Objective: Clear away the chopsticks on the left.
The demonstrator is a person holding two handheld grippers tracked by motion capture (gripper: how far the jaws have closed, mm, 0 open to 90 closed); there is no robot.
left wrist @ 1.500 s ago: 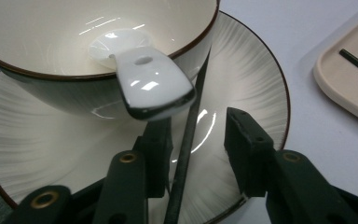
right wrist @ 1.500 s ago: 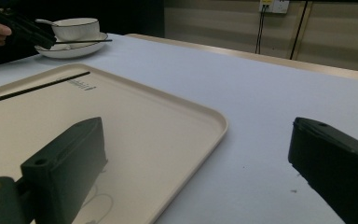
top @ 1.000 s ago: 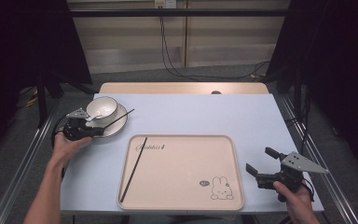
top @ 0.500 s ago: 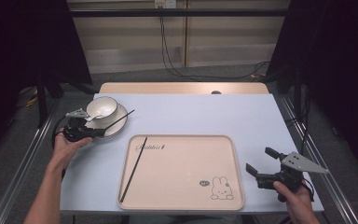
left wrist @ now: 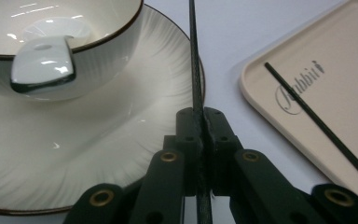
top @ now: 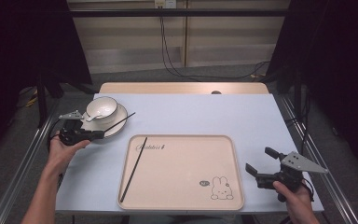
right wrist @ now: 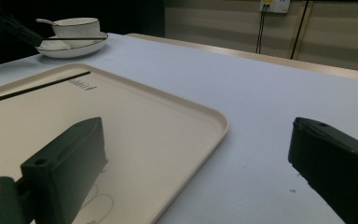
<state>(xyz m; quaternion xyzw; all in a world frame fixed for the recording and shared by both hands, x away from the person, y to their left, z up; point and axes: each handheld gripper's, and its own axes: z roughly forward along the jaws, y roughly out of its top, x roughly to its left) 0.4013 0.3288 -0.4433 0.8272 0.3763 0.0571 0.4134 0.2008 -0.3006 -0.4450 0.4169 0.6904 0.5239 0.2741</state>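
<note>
My left gripper (top: 100, 134) (left wrist: 199, 114) is shut on a thin black chopstick (top: 121, 120) (left wrist: 194, 56), which slants over the rim of a white plate (top: 119, 127) (left wrist: 121, 140). On the plate stands a white bowl (top: 101, 107) (left wrist: 98, 56) with a white spoon (left wrist: 44, 65) in it. A second black chopstick (top: 134, 169) (left wrist: 317, 121) (right wrist: 32, 87) lies on the left part of a beige tray (top: 182, 186) (right wrist: 144, 116). My right gripper (top: 260, 160) (right wrist: 198, 140) stands open just right of the tray, nothing between its fingers.
The tray carries a rabbit drawing (top: 221, 187) near its front right corner. The pale blue table top (top: 205, 116) stretches behind the tray. Metal rails (top: 23, 163) run along both table sides, and cables (top: 177, 60) hang at the back.
My left gripper has shifted slightly near the plate's edge with the chopstick still in its jaws. The right gripper has stayed where it was.
</note>
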